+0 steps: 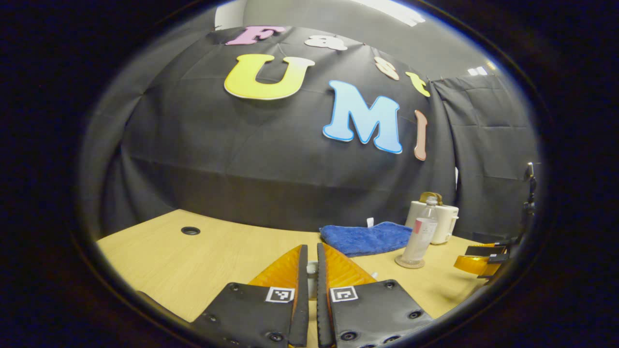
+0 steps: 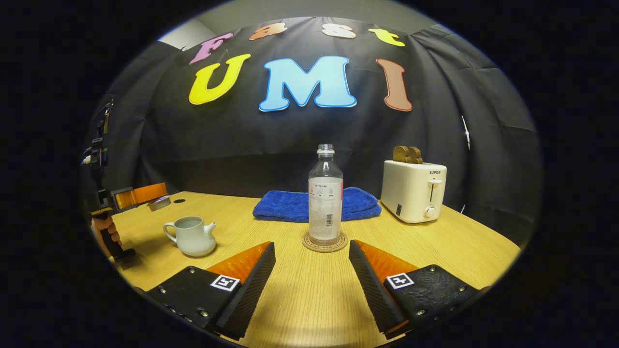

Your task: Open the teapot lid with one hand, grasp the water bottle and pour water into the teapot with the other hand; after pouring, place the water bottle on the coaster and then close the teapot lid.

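The clear water bottle [image 2: 325, 198] stands upright, capless, on a round cork coaster [image 2: 325, 242] at mid-table. My right gripper [image 2: 312, 258] is open just in front of it, a finger on each side, not touching it. The white teapot [image 2: 191, 236] sits to the left with its top open. Behind it my left gripper [image 2: 151, 199] holds the teapot lid [image 2: 159, 203] in the air. In the left gripper view the left gripper [image 1: 312, 249] is shut on the lid [image 1: 312, 270], which shows as a pale sliver. The bottle [image 1: 420, 237] and right gripper [image 1: 478, 258] are at its right.
A folded blue towel [image 2: 316, 205] lies behind the bottle. A white toaster [image 2: 413, 191] with bread in it stands at the back right. A person's hand [image 2: 104, 231] grips the left gripper's handle at the table's left edge. A cable hole [image 1: 190, 230] marks the far-left tabletop.
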`<state>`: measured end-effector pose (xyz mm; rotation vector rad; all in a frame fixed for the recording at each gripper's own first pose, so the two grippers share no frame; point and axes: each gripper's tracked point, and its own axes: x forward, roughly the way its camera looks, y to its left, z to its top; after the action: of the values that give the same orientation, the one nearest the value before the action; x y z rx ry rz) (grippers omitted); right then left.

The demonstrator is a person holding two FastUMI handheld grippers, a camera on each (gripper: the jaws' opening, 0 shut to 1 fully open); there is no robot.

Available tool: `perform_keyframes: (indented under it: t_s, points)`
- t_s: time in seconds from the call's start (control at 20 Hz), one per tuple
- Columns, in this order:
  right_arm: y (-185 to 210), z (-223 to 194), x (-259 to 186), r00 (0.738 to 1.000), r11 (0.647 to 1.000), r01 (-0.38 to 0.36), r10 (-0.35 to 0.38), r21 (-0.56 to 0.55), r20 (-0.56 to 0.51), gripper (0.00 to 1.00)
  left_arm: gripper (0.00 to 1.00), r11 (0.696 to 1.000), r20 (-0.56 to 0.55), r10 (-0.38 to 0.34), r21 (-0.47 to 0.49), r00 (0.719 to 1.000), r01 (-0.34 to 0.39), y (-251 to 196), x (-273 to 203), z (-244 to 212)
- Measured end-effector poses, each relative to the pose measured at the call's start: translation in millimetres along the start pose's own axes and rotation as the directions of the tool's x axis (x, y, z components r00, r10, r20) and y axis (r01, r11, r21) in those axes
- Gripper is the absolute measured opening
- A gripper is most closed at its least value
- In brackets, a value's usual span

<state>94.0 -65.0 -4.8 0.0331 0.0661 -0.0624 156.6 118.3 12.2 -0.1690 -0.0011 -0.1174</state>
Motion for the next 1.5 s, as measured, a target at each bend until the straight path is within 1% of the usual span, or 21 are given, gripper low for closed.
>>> perform_keyframes:
  t_s: [0.2,0.25,0.3,0.35,0.4,0.45,0.5,0.65,0.7,0.75,0.9,0.95,1.0,1.1,1.15,1.25,1.3,1.35,1.4,1.45,1.5]
  points:
    - [5,0,-18,1.0,0.999,-0.012,0.012,0.03,0.01,0.95,0.17,0.998,-0.014,-0.034,0.053,0.999,0.035,-38,7,1]
    - [6,-1,-20,1.0,0.999,-0.015,0.015,0.029,0.006,0.95,0.13,0.997,-0.019,-0.04,0.068,0.999,0.041,-46,10,0]
    - [8,-1,-22,1.0,0.999,-0.021,0.021,0.032,0.002,0.95,0.17,0.996,-0.028,-0.044,0.081,0.999,0.046,-54,14,-2]
    - [11,3,-25,0.999,0.999,-0.032,0.032,0.04,0.011,0.94,0.17,0.994,-0.04,-0.049,0.092,0.998,0.053,-60,17,-6]
    - [14,9,-28,0.999,0.998,-0.041,0.04,0.043,0.028,0.95,0.13,0.993,-0.056,-0.046,0.108,0.997,0.052,-65,20,-13]
    - [14,14,-31,0.998,0.998,-0.04,0.038,0.039,0.045,0.94,0.13,0.991,-0.07,-0.042,0.125,0.997,0.051,-68,23,-17]
    - [13,17,-33,0.998,0.999,-0.038,0.036,0.032,0.058,0.95,0.17,0.99,-0.075,-0.036,0.136,0.997,0.046,-68,24,-21]
    - [17,24,-37,0.995,0.997,-0.06,0.056,0.043,0.085,0.95,0.17,0.988,-0.093,-0.016,0.154,0.996,0.03,-66,31,-33]
    - [17,25,-37,0.995,0.997,-0.064,0.06,0.05,0.086,0.94,0.13,0.987,-0.102,-0.01,0.16,0.995,0.027,-66,33,-38]
    - [15,24,-38,0.995,0.997,-0.063,0.058,0.055,0.086,0.94,0.17,0.985,-0.106,0.005,0.174,0.994,0.014,-64,33,-40]
    - [14,20,-35,0.996,0.995,-0.066,0.061,0.071,0.071,0.95,0.17,0.986,-0.095,0.011,0.167,0.995,0.005,-62,34,-40]
    - [14,19,-35,0.996,0.995,-0.065,0.061,0.073,0.065,0.95,0.13,0.986,-0.097,0.013,0.166,0.995,0.003,-61,34,-40]
    - [13,18,-34,0.996,0.995,-0.063,0.058,0.071,0.062,0.95,0.13,0.986,-0.098,0.016,0.164,0.995,0.0,-61,35,-41]
    - [12,18,-34,0.997,0.997,-0.054,0.05,0.061,0.063,0.95,0.13,0.986,-0.099,0.022,0.166,0.995,-0.005,-61,33,-42]
    - [11,19,-34,0.997,0.997,-0.049,0.046,0.053,0.067,0.95,0.17,0.985,-0.107,0.03,0.175,0.994,-0.011,-60,33,-44]
    - [10,17,-33,0.997,0.998,-0.042,0.039,0.046,0.065,0.95,0.17,0.983,-0.115,0.038,0.185,0.993,-0.016,-61,33,-47]
    - [11,16,-32,0.997,0.998,-0.044,0.041,0.046,0.063,0.95,0.13,0.982,-0.115,0.04,0.188,0.993,-0.018,-61,33,-48]
    - [11,16,-32,0.997,0.998,-0.045,0.042,0.048,0.059,0.95,0.17,0.982,-0.112,0.04,0.187,0.993,-0.019,-61,33,-47]
    - [12,15,-32,0.997,0.998,-0.045,0.042,0.047,0.058,0.95,0.13,0.982,-0.11,0.039,0.185,0.993,-0.018,-61,33,-47]
    - [11,14,-31,0.998,0.998,-0.042,0.039,0.043,0.055,0.95,0.13,0.983,-0.11,0.037,0.182,0.993,-0.017,-61,32,-45]
    - [11,14,-31,0.998,0.998,-0.04,0.038,0.038,0.055,0.95,0.17,0.984,-0.11,0.035,0.18,0.993,-0.014,-62,33,-47]
